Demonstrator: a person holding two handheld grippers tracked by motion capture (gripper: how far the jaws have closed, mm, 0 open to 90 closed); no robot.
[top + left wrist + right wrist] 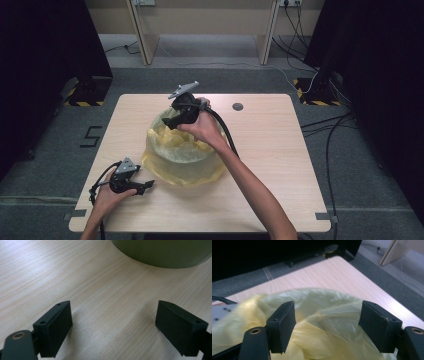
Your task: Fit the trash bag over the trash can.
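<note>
Near me, my left gripper (144, 187) is resting wide open on the table (280, 165). Farther off, my right gripper (172, 121) is hovering with jaws wide apart over the bag (165, 165), which is lining the upright bin (165, 252), mouth facing up.

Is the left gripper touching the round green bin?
Apart. In the high view, bare table separates the left gripper from the bin.
</note>
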